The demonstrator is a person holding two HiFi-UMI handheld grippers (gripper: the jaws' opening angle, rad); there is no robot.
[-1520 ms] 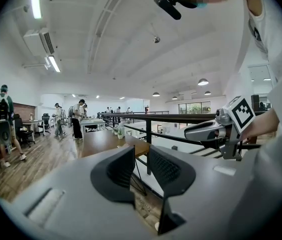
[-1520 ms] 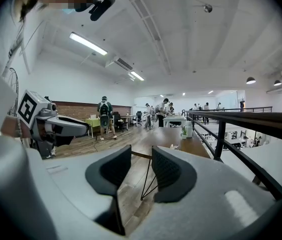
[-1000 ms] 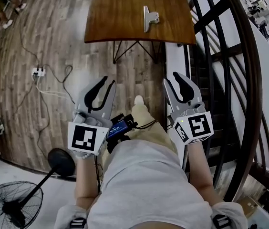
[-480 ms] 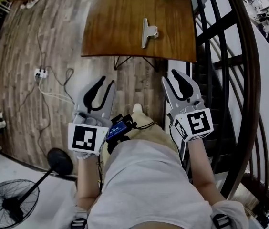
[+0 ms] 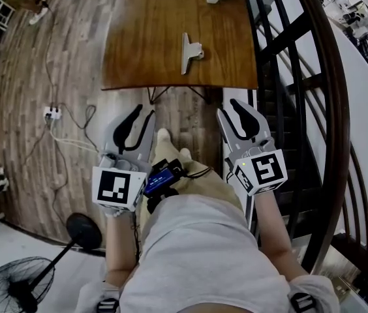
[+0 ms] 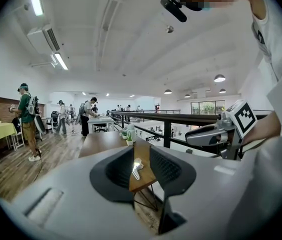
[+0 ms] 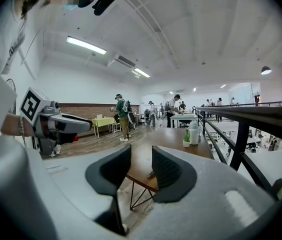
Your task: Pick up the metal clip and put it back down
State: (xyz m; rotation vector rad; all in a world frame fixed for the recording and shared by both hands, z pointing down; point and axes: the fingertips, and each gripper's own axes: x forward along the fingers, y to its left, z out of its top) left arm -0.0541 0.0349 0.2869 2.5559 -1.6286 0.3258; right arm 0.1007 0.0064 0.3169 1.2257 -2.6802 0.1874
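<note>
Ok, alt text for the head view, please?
A metal clip lies untouched on a wooden table. Short of it, above the plank floor, the left tool, its jaws just opening, and the right tool are both open and empty.

No legible text or numbers

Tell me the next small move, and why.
Probably advance the left gripper toward the metal clip: the clip lies on the wooden table, well ahead, and this gripper's jaws, just opening, are empty and lined up with it.
</note>
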